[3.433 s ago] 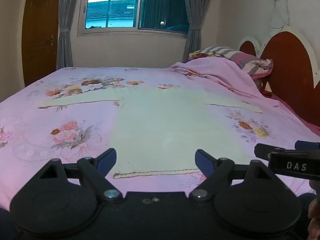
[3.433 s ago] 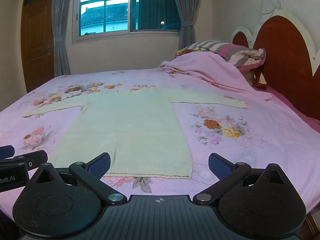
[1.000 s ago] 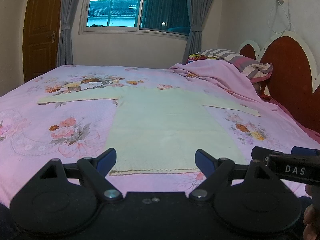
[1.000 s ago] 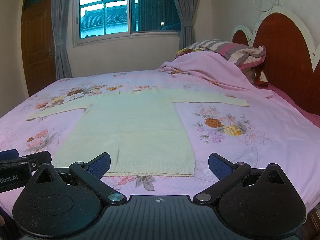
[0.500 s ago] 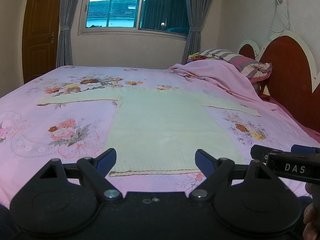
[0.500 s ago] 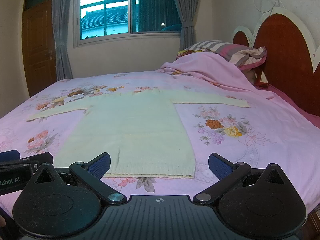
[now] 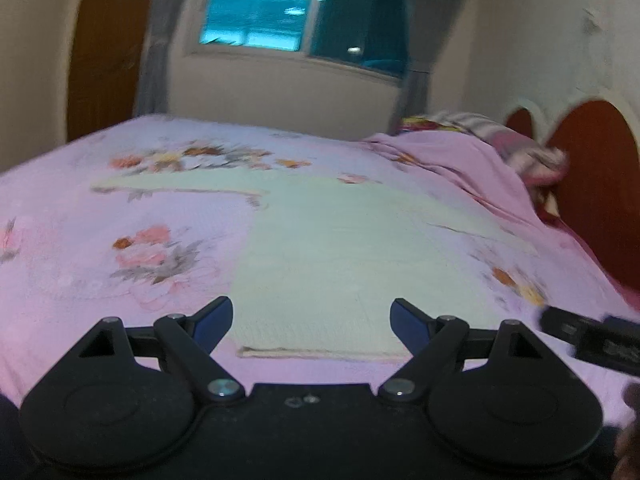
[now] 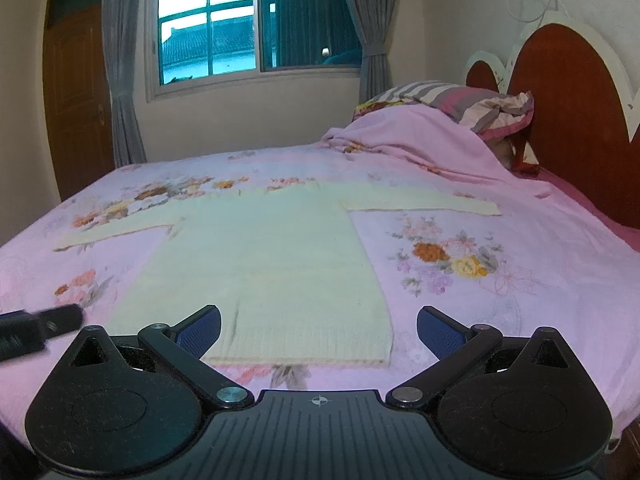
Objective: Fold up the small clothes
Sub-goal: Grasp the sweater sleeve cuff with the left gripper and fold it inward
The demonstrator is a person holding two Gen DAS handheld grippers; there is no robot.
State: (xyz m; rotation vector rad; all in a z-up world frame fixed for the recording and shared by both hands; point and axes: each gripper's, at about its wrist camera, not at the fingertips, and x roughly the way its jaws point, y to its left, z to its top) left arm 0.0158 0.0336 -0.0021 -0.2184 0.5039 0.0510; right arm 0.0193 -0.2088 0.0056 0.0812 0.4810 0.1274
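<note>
A pale yellow knit sweater (image 8: 272, 256) lies flat on the pink floral bedsheet (image 8: 520, 280), sleeves spread to both sides and hem nearest me. The left wrist view shows the same sweater (image 7: 340, 256), blurred by motion. My left gripper (image 7: 311, 318) hangs open just before the hem, nothing between its fingers. My right gripper (image 8: 318, 330) is open too, over the hem's right half and holding nothing. Each gripper's black body pokes into the other's view at the side.
A heaped pink blanket (image 8: 424, 148) and a striped pillow (image 8: 460, 104) lie at the back right against the red headboard (image 8: 576, 120). Window (image 8: 256, 28) and curtains are behind the bed, with a wooden door (image 8: 76, 96) at left.
The left gripper has swung and tilted, blurring its view; the sweater now sits further right and closer in it. The right gripper's view has barely shifted. Both stay open.
</note>
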